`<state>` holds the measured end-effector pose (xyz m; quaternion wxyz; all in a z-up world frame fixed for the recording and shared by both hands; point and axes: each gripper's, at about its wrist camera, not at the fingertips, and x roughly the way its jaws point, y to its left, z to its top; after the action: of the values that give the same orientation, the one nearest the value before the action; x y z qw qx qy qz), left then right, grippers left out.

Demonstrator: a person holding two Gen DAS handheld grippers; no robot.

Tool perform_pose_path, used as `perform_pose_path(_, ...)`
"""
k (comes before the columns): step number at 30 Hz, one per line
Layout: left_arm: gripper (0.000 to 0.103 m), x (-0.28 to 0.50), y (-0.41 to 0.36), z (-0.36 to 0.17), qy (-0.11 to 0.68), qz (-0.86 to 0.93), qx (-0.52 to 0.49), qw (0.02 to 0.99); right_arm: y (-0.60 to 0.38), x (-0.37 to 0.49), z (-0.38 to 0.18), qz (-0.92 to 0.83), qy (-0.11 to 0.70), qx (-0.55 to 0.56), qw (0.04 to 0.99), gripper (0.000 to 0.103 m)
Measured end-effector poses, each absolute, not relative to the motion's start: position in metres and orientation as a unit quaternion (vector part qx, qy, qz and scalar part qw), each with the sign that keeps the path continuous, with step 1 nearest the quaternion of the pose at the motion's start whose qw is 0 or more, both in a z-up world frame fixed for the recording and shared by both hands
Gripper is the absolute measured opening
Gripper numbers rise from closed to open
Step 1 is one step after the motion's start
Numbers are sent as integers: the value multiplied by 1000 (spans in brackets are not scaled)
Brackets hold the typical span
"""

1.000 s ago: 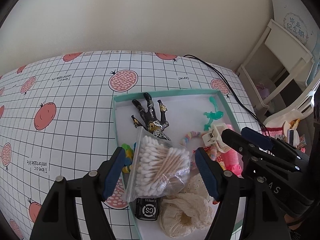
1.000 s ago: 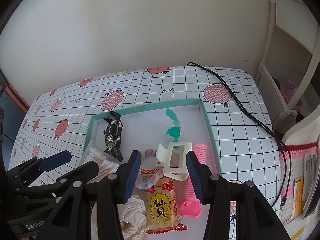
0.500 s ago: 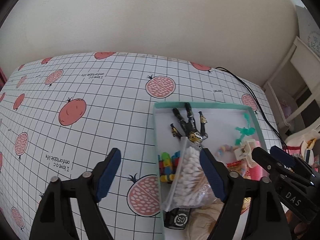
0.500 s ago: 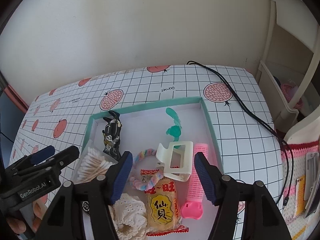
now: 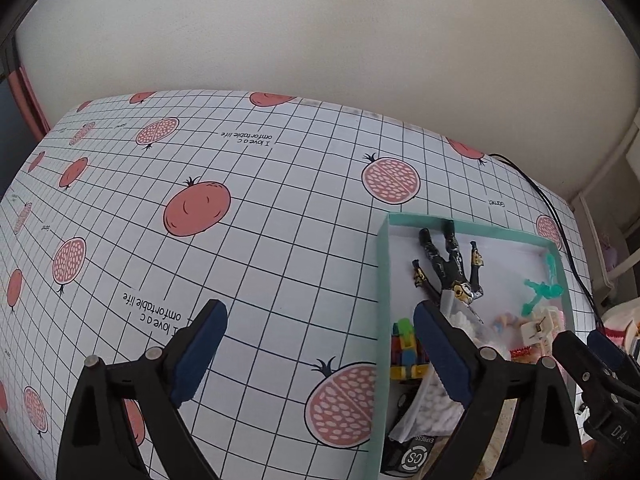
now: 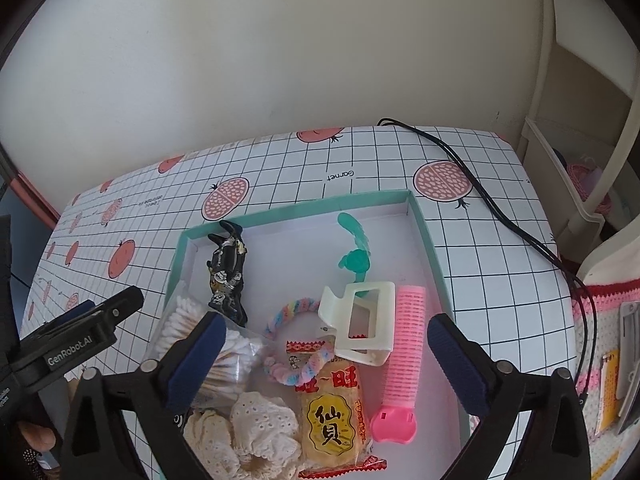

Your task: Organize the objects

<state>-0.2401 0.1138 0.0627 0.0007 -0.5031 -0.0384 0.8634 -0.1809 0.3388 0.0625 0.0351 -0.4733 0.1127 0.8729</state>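
A teal-rimmed tray (image 6: 304, 208) holds a bag of cotton swabs (image 6: 236, 356), a black figure (image 6: 228, 272), a white claw clip (image 6: 360, 320), a pink hair roller (image 6: 404, 352), a yellow snack packet (image 6: 332, 412), a pastel hair tie (image 6: 292, 308), a lace scrunchie (image 6: 256, 428) and a green toy (image 6: 354, 248). My right gripper (image 6: 326, 344) hangs wide open above the clip and snack, holding nothing. My left gripper (image 5: 320, 344) is open over the tablecloth (image 5: 200, 240), just left of the tray's wall (image 5: 382, 280). Its right finger overlaps the swab bag (image 5: 432, 404) and a colourful block toy (image 5: 404, 344).
A black cable (image 6: 480, 196) runs across the table's far right corner, past the tray. A white shelf unit (image 6: 580, 120) stands to the right, with a pink crocheted cloth (image 6: 600, 320) below it. A plain wall backs the table.
My left gripper has swung left off the tray, leaving the swab bag lying inside. My right gripper has spread its fingers wide from around the white clip, which stays in the tray.
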Motion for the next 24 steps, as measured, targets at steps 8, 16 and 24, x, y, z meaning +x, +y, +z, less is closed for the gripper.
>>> perform_pose_path(8,95,-240,109,61,-39,863,-504,-7,336,-182,59,872,110,-476,36,103)
perform_pose_path(16,95,-236,107,66,-25,867,-498,-6,334,-179,60,870,116,-477,54,103)
perform_pose_path(24,95,-215,95,87,-32,868,-496,-5,321,-159,76,864,106,-487,67,103)
